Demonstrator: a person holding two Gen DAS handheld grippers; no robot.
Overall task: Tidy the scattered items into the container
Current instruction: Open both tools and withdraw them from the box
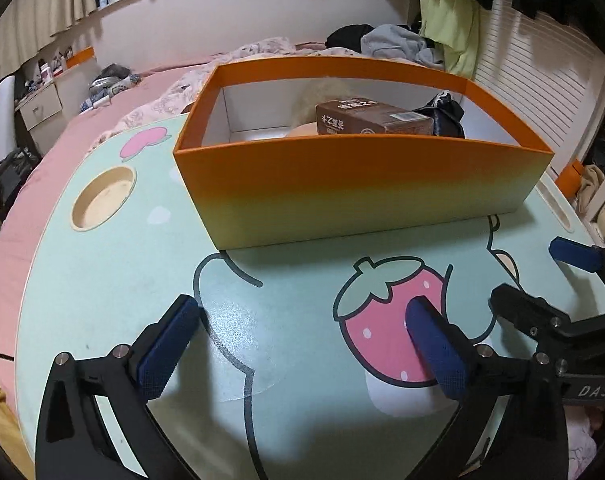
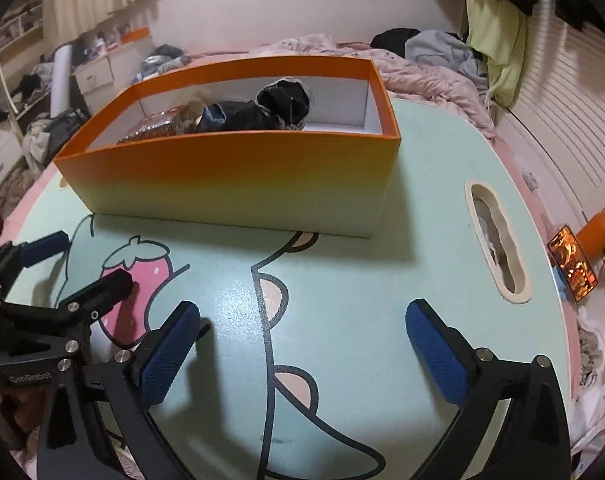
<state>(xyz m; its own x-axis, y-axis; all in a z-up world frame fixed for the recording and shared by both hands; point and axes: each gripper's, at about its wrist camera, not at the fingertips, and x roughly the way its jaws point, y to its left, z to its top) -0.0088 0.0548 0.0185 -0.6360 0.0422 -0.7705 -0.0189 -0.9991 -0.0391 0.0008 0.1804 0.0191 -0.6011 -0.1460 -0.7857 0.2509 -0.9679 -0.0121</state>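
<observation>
Since the orange container [image 1: 354, 184] already holds a brown box [image 1: 372, 118] and dark cloth [image 2: 262, 110], and the tabletop [image 2: 362, 280] shows nothing loose, tidying appears complete; left gripper [image 1: 302, 344] and right gripper [image 2: 302, 350] jaws are apart, empty.

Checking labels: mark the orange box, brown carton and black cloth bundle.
orange box [image 1: 342, 184]: left wrist view, front wall.
brown carton [image 1: 372, 120]: left wrist view, top face.
black cloth bundle [image 2: 262, 110]: right wrist view, middle of the bundle.
</observation>
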